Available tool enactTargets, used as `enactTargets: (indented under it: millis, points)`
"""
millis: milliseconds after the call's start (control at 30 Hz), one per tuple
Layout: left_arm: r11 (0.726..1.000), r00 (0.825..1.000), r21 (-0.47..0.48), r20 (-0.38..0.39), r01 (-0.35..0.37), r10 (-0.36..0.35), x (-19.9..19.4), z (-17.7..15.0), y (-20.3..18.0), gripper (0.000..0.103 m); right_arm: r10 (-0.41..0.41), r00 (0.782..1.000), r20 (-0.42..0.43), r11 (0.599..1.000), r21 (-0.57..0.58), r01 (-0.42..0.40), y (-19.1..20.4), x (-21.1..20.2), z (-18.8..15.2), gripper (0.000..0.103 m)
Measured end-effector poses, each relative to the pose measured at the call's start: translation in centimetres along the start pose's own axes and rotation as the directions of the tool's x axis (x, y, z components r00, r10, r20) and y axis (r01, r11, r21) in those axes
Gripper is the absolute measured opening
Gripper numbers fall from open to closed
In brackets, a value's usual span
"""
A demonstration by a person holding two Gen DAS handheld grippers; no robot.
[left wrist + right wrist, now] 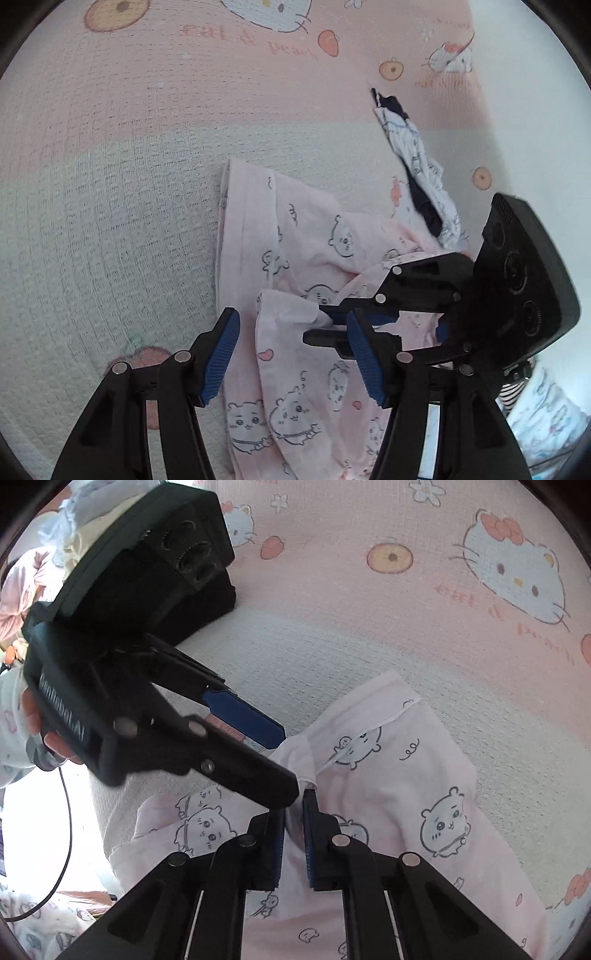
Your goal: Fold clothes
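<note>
Lying crumpled on a pink cartoon-print blanket (155, 122) is the pale pink garment (295, 251), printed with small bear-like faces. The right hand-held gripper (294, 814) has its blue pads clamped tight on a bunched fold of the garment near its upper edge. The left hand-held gripper (291, 354) stands partly open just beside that pinch, its fingers astride the cloth and gripping nothing. A white and navy garment (424, 173) lies well apart, farther back
</note>
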State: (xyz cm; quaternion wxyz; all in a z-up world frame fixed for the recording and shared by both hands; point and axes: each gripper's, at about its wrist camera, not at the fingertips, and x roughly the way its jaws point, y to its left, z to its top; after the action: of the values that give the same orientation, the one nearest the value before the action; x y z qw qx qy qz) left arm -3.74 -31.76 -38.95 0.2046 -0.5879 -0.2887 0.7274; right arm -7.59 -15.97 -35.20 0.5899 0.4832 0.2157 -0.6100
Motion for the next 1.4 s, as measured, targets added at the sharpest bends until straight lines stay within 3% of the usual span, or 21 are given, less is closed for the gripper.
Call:
enactTargets:
  millis: [200,433,500,567,633,700,833,967,1000,1033,1133,1400]
  points:
    - [0.976,0.989,-0.163,-0.027,0.142,-0.148,1.4,-1.5,0.6,0.058,-0.008,0.999,-0.043,1.000,0.015,0.009,0.5,1.0,-1.0,0.008]
    - [0.954,0.983,-0.238,0.024,0.180,-0.180,1.7,-2.7,0.8,0.058,-0.018,0.999,-0.035,0.997,0.071,0.021,0.3,1.2,-1.1,0.008]
    - [0.957,0.987,-0.242,0.025,0.160,-0.159,1.9,-2.9,0.3,0.056,-0.026,0.999,-0.030,0.995,0.091,0.028,0.2,1.2,-1.0,0.008]
    - [0.968,0.993,-0.222,0.030,0.114,-0.110,2.2,-3.1,-0.4,0.046,-0.046,0.998,-0.035,0.995,0.088,0.049,0.3,1.3,-0.7,0.009]
    - [0.971,0.996,-0.221,0.031,0.087,-0.082,2.7,-3.1,-0.7,0.040,-0.088,0.996,-0.033,0.994,0.068,0.090,0.7,1.4,-0.4,0.036]
    - [0.968,0.996,-0.238,0.041,0.081,-0.074,2.9,-3.3,-0.6,0.032,-0.092,0.995,-0.027,0.994,0.053,0.093,1.1,1.5,-0.2,0.050]
    - [0.982,0.998,-0.190,0.058,0.023,-0.012,3.2,-3.4,-1.2,0.023,-0.101,0.994,-0.031,0.993,0.065,0.103,1.3,2.7,0.2,0.050]
    - [0.985,0.997,-0.174,0.075,0.006,0.007,3.8,-3.5,-1.6,0.020,-0.106,0.994,-0.013,0.989,0.099,0.106,1.3,3.4,0.8,0.044]
    - [0.984,0.997,-0.178,0.080,0.006,0.008,3.8,-3.5,-1.5,0.018,-0.110,0.994,-0.011,0.989,0.100,0.111,1.4,3.6,0.9,0.037]
    - [0.983,0.996,-0.183,0.087,0.010,0.006,3.7,-3.5,-1.4,0.017,-0.111,0.994,-0.009,0.989,0.093,0.111,1.8,3.7,1.1,0.022]
    - [0.980,0.994,-0.196,0.110,0.030,-0.008,3.5,-3.5,-1.1,0.013,-0.154,0.988,-0.013,0.987,0.045,0.155,3.6,4.8,3.1,0.009]
    - [0.971,0.981,-0.216,0.180,0.103,-0.064,1.2,-3.6,-0.9,0.011,-0.239,0.968,0.079,0.970,0.061,0.234,4.1,3.4,4.2,0.004]
